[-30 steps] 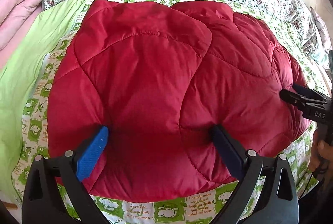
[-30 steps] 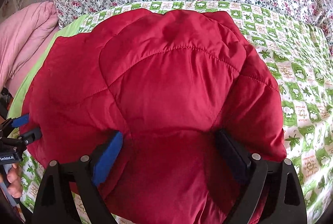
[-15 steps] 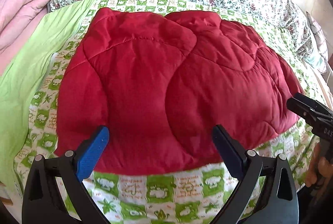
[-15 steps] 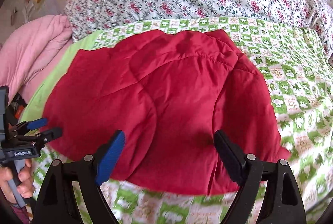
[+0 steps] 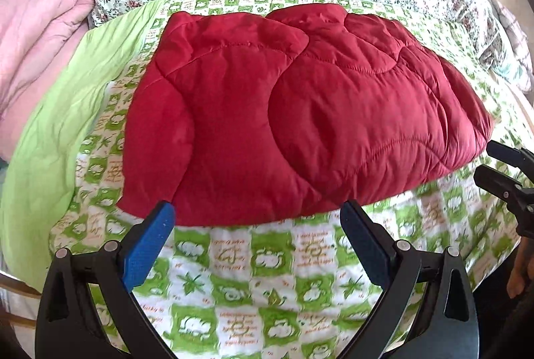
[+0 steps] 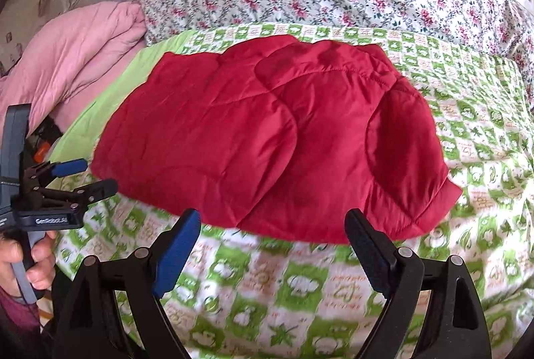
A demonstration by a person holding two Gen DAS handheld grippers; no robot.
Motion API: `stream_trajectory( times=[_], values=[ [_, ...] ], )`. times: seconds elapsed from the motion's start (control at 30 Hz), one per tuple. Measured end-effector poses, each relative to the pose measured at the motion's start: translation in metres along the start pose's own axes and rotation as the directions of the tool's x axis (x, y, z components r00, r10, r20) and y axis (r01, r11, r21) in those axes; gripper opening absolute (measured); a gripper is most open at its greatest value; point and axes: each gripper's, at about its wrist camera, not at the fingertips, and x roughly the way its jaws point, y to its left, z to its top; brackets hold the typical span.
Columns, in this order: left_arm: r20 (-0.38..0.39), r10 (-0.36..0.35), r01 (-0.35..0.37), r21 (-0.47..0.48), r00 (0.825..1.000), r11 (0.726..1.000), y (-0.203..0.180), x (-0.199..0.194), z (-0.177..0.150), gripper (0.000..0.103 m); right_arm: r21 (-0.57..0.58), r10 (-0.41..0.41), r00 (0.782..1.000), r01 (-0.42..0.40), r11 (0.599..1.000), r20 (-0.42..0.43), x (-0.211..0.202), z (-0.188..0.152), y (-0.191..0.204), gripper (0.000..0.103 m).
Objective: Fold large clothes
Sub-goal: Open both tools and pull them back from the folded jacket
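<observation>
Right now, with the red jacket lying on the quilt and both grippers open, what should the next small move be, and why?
Probably bring both grippers back down to the near hem of the red jacket for another fold. The left gripper and right gripper both stand open and empty, short of its edge, and the jacket lies wide and puffy on the green patterned quilt, seemingly only partly folded.
</observation>
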Motion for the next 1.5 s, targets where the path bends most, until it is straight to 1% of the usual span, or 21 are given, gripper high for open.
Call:
stream_trajectory(
  times=[0.1,0.23,0.33,0.5,0.63,0.8,1.0,1.07,1.23,1.5],
  values=[
    [-0.001,0.032,-0.032,0.019,0.999,0.999,-0.001,-0.005,-0.006,0.100,-0.017,0.019,1.000,-0.019,1.000,-0.012,-0.004,-0.007,0.007,0.090],
    [-0.009,0.071,-0.071,0.051,0.997,0.996,-0.003,-0.009,-0.010,0.100,-0.046,0.022,0.999,-0.023,0.999,-0.037,-0.007,-0.016,0.015,0.091],
    [0.000,0.097,-0.097,0.072,0.995,0.993,-0.006,-0.014,-0.012,0.100,-0.064,0.028,0.999,-0.031,0.997,-0.043,-0.012,-0.019,0.019,0.092],
    [0.026,0.117,-0.119,0.086,0.993,0.989,-0.006,-0.025,-0.008,0.100,-0.093,0.027,0.998,-0.032,0.995,-0.051,-0.022,-0.020,0.024,0.095],
    [0.056,0.140,-0.145,0.094,0.989,0.985,-0.005,-0.036,0.001,0.100,-0.136,0.024,0.998,-0.031,0.990,-0.050,-0.032,-0.015,0.033,0.097],
    [0.089,0.146,-0.155,0.102,0.985,0.983,-0.002,-0.047,0.016,0.100,-0.188,0.036,0.999,-0.042,0.981,-0.036,-0.044,-0.003,0.042,0.099],
    [0.099,0.144,-0.154,0.094,0.985,0.984,0.005,-0.040,0.035,0.102,-0.212,0.070,0.997,-0.075,0.974,-0.032,-0.048,0.016,0.043,0.100],
    [0.084,0.151,-0.158,0.088,0.985,0.984,0.008,-0.031,0.040,0.102,-0.215,0.081,0.996,-0.088,0.973,-0.041,-0.045,0.022,0.041,0.100],
    [0.056,0.152,-0.156,0.086,0.987,0.984,0.007,-0.017,0.046,0.102,-0.213,0.054,0.996,-0.067,0.975,-0.066,-0.029,0.033,0.036,0.101],
    [0.052,0.134,-0.139,0.095,0.990,0.986,0.003,-0.007,0.058,0.102,-0.194,0.047,0.993,-0.067,0.979,-0.105,-0.005,0.047,0.025,0.101]
  ],
)
